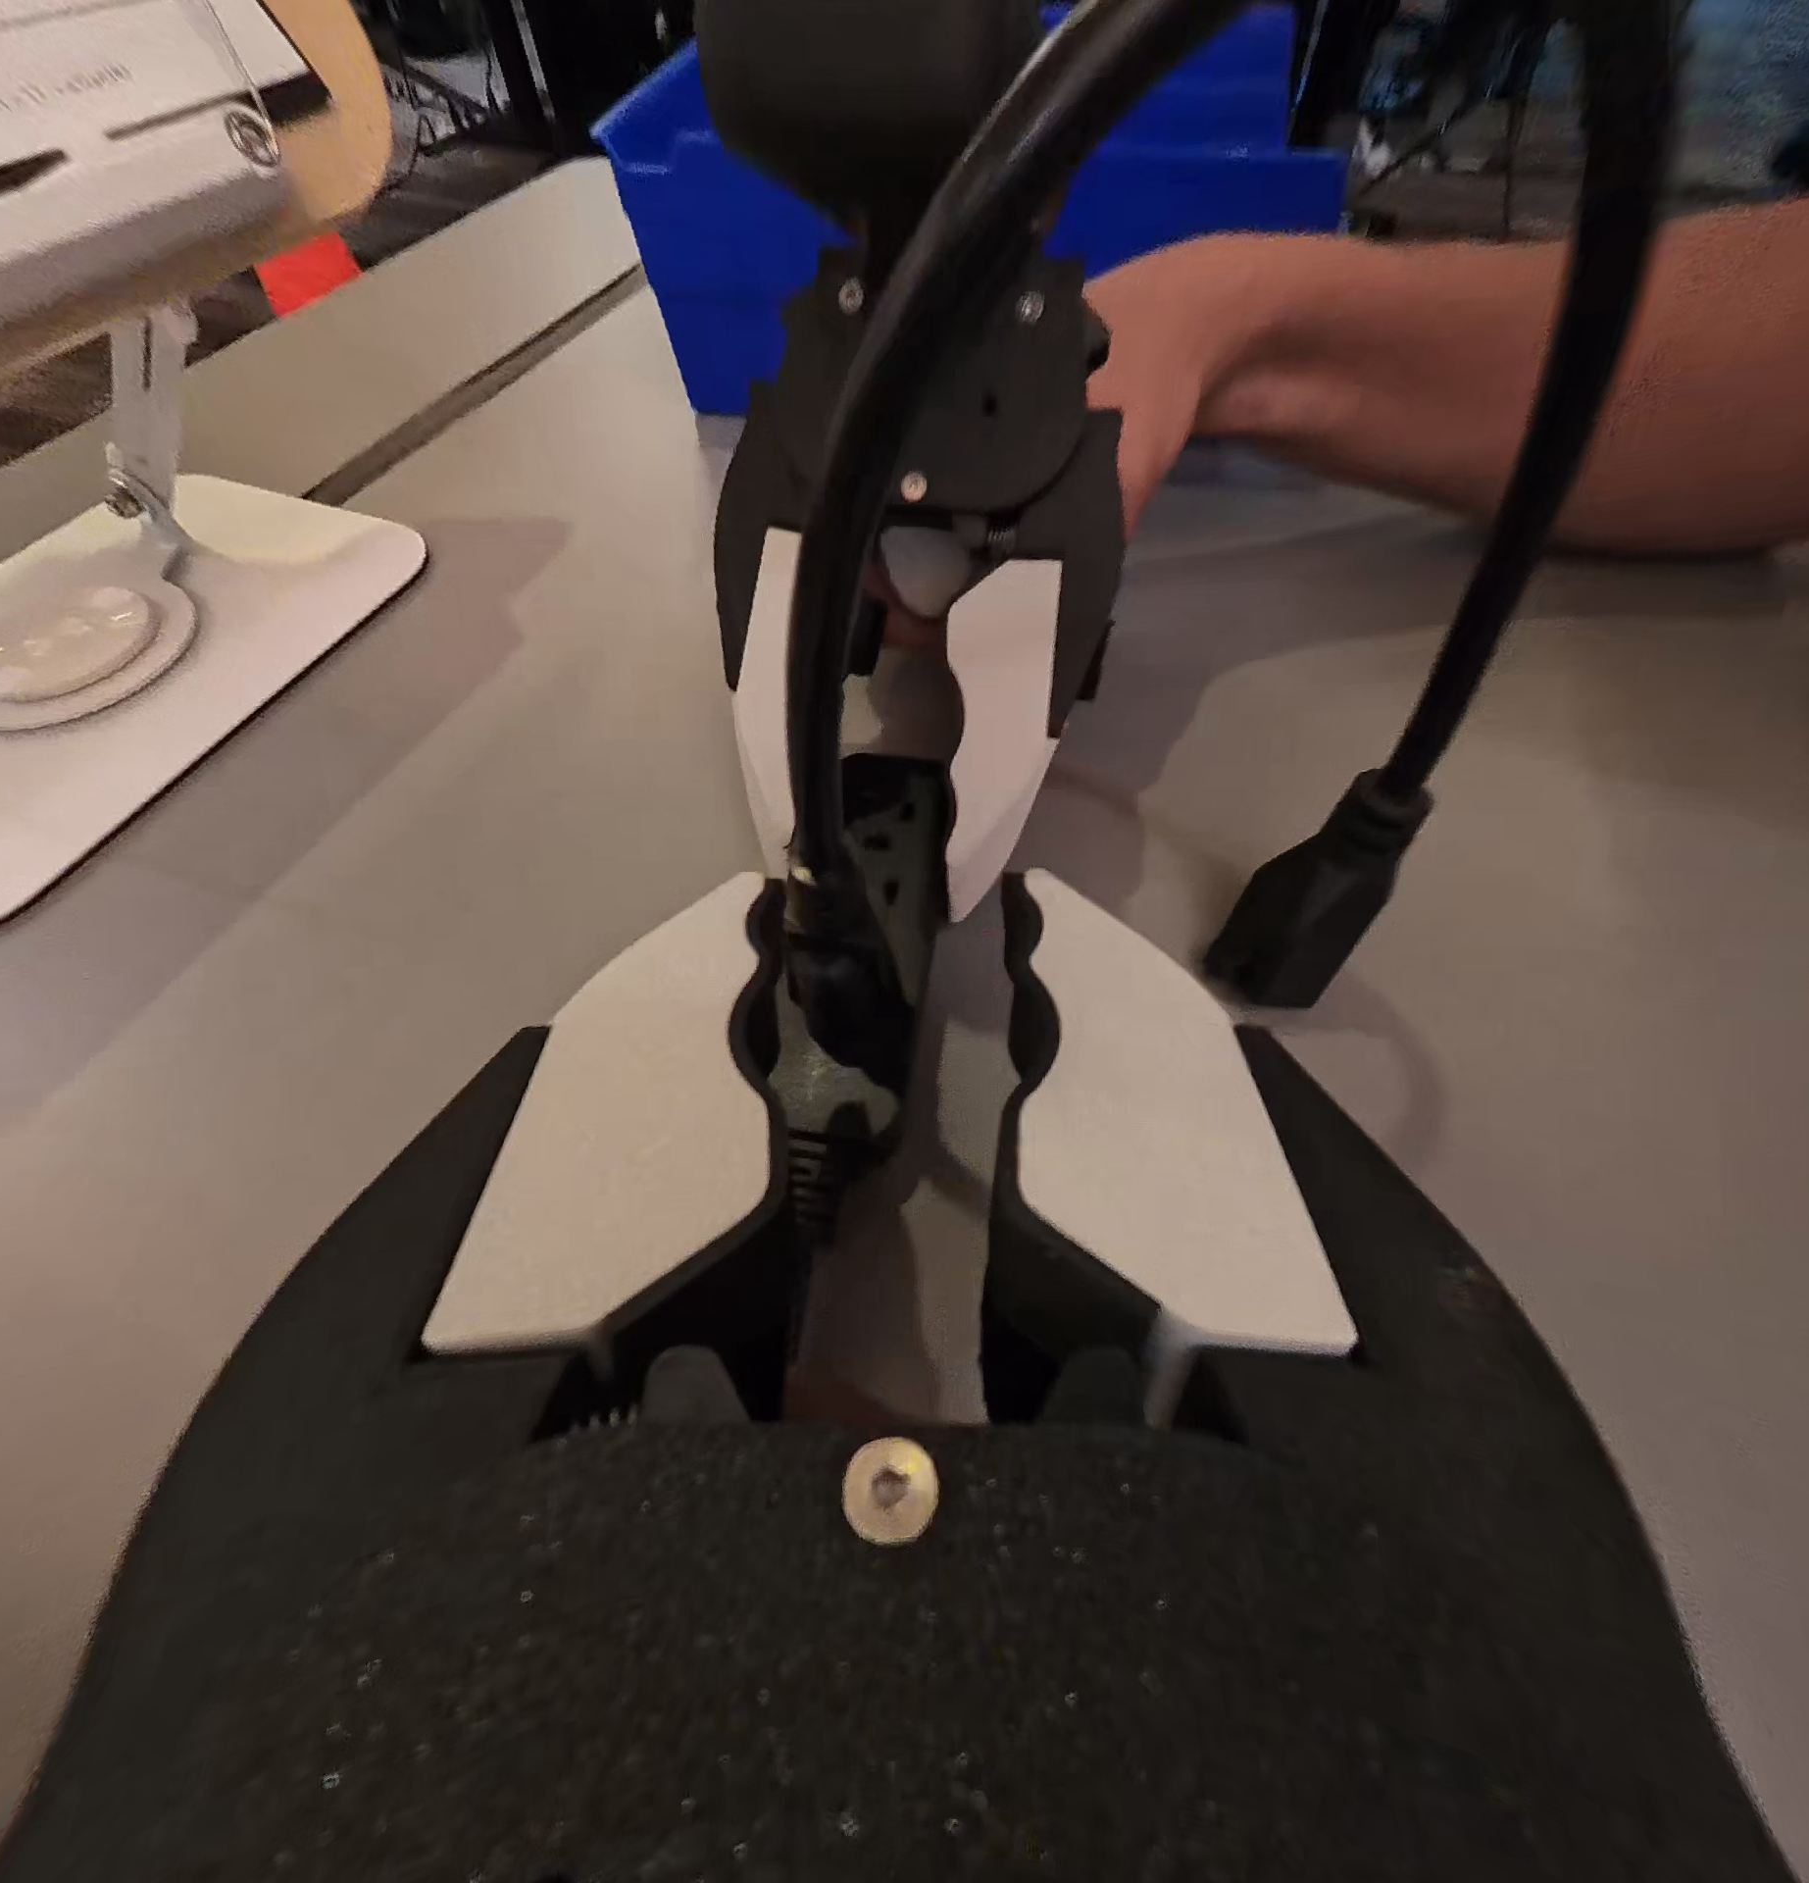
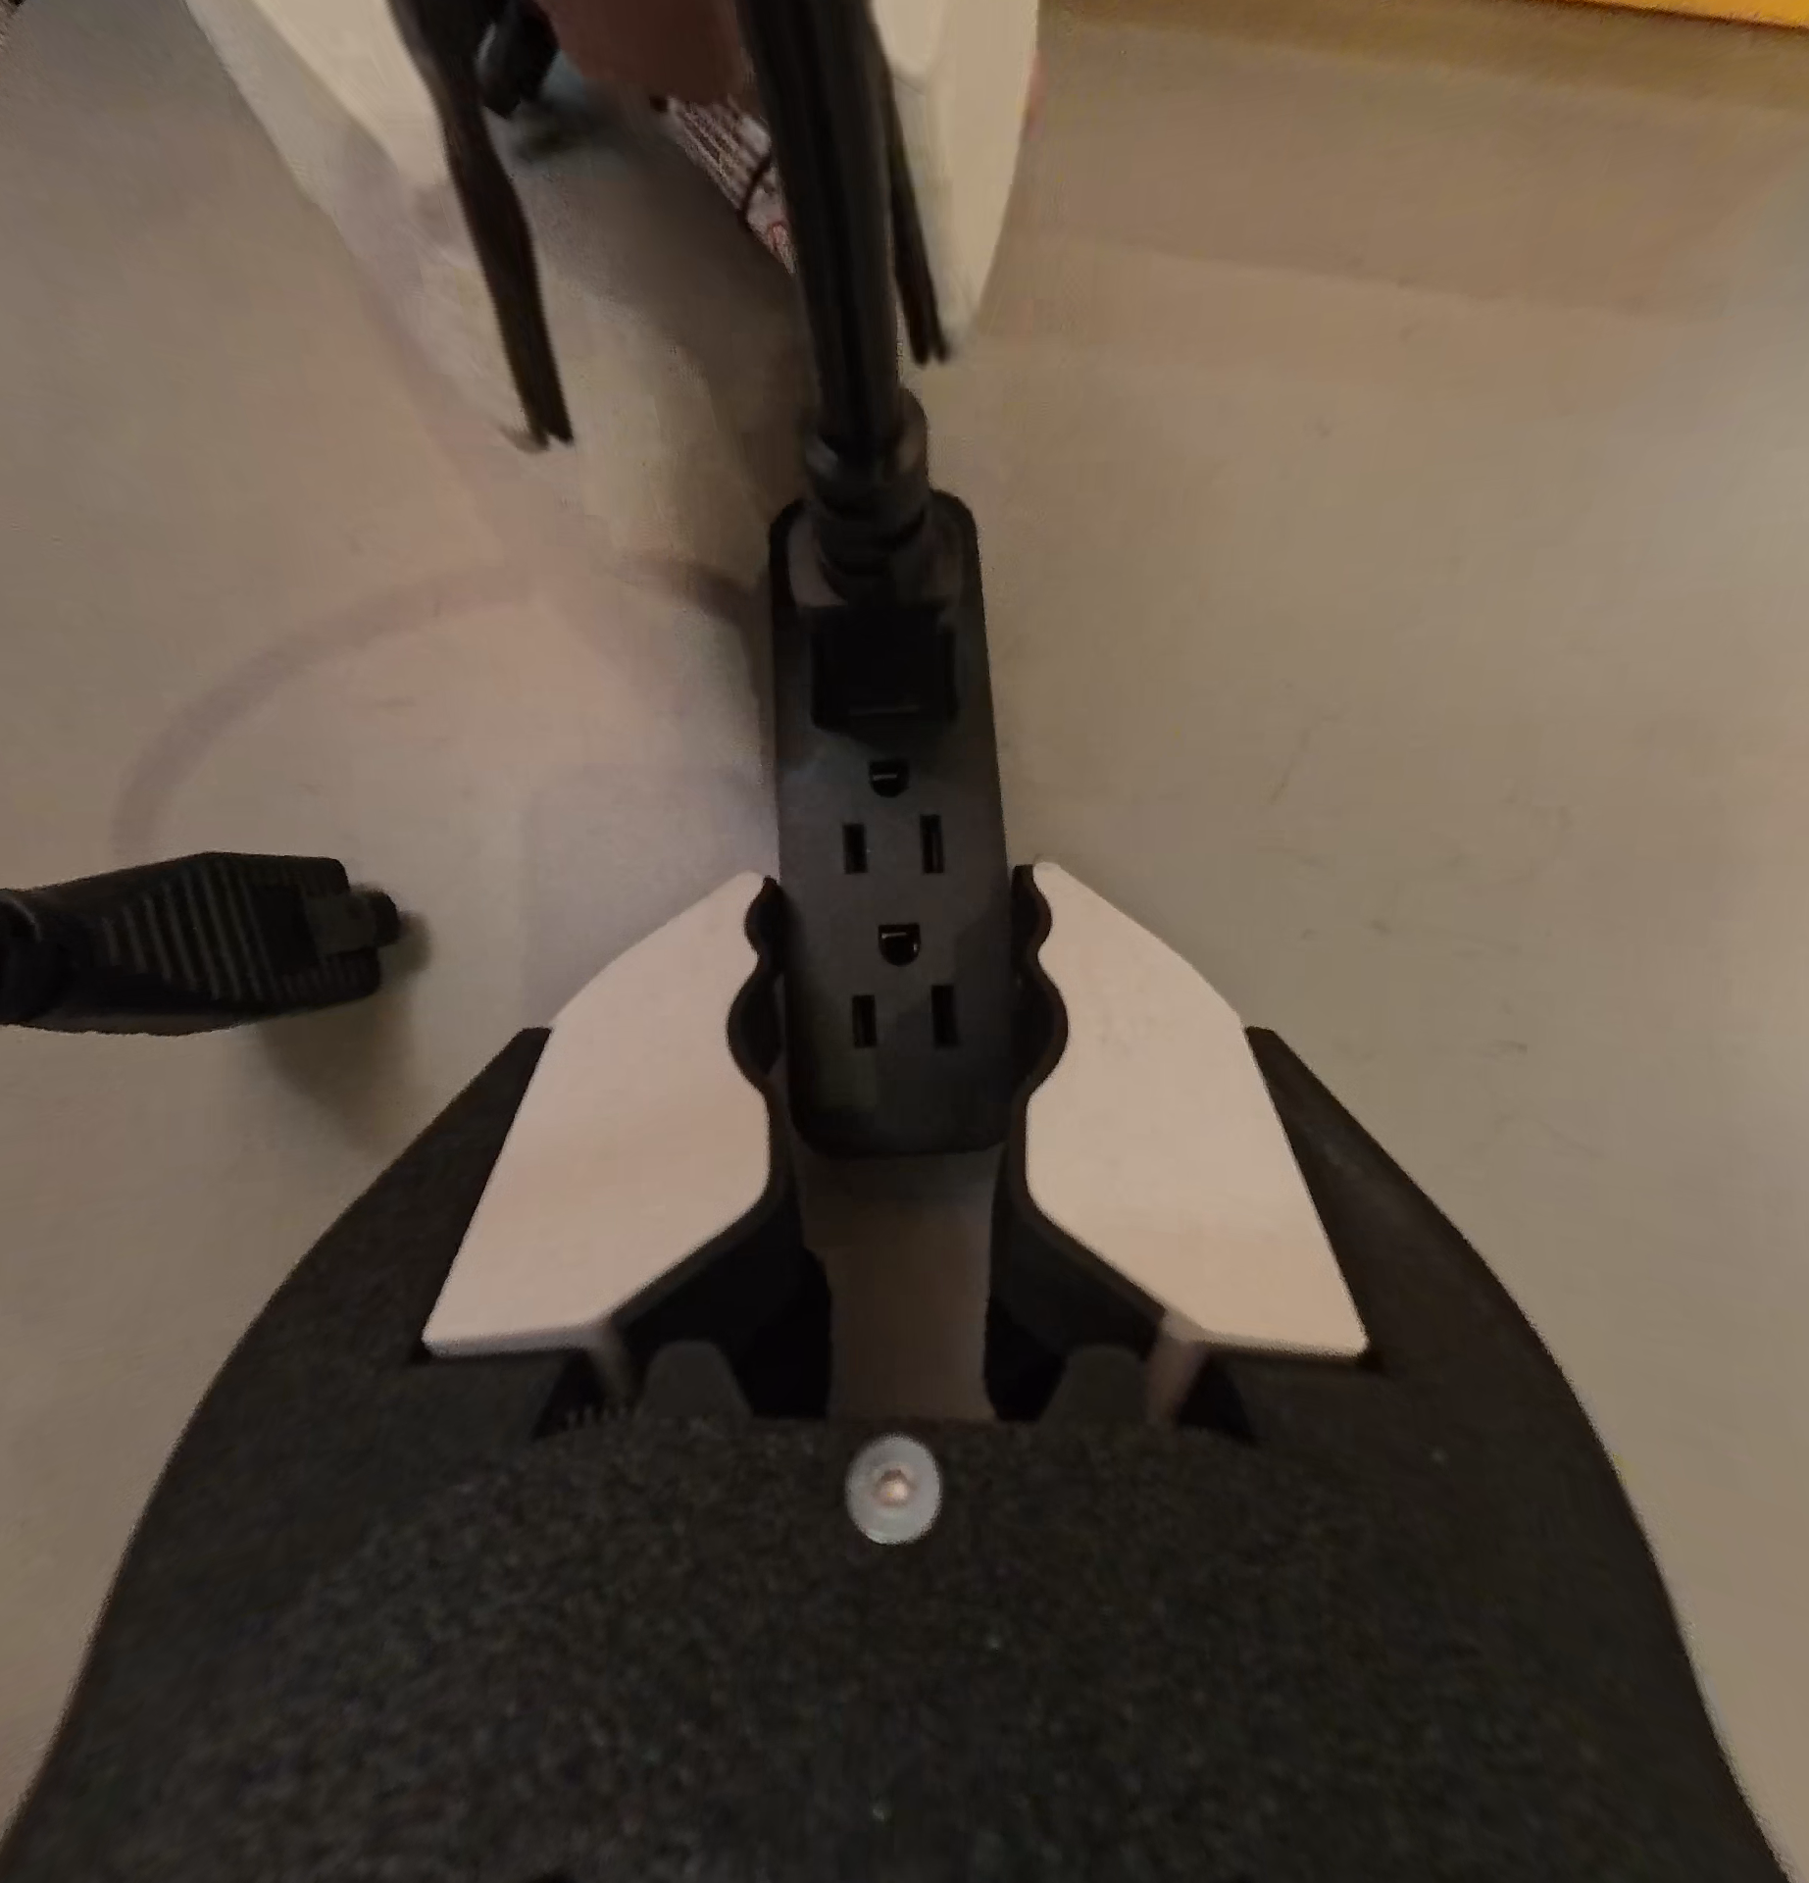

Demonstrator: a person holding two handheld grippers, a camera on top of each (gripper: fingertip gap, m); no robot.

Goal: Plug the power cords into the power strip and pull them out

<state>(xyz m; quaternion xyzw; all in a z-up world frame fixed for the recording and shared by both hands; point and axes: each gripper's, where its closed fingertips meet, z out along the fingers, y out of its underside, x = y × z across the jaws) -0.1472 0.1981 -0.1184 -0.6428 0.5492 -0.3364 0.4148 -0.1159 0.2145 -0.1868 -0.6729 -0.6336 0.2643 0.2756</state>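
A black power strip (image 2: pixel 895 815) lies on the grey table (image 2: pixel 1389 713). My right gripper (image 2: pixel 895 897) is shut on its near end. A black plug (image 2: pixel 885 662) sits in the far outlet, and two nearer outlets are empty. My left gripper (image 1: pixel 885 897) faces the right one (image 1: pixel 880 856) and straddles the plug (image 1: pixel 839 988), with a gap beside its right finger. The plug's cord (image 1: pixel 880 357) rises upward. The left gripper's fingers (image 2: pixel 533 387) show blurred at the top of the right wrist view. A second cord's end (image 2: pixel 207 943) lies loose on the table (image 1: pixel 1307 907).
A white stand with a flat base (image 1: pixel 166 652) is at the left. A blue bin (image 1: pixel 717 224) stands behind the right gripper. A person's forearm (image 1: pixel 1440 387) rests on the table at the right. Tip to tip, the grippers are about 8 cm apart.
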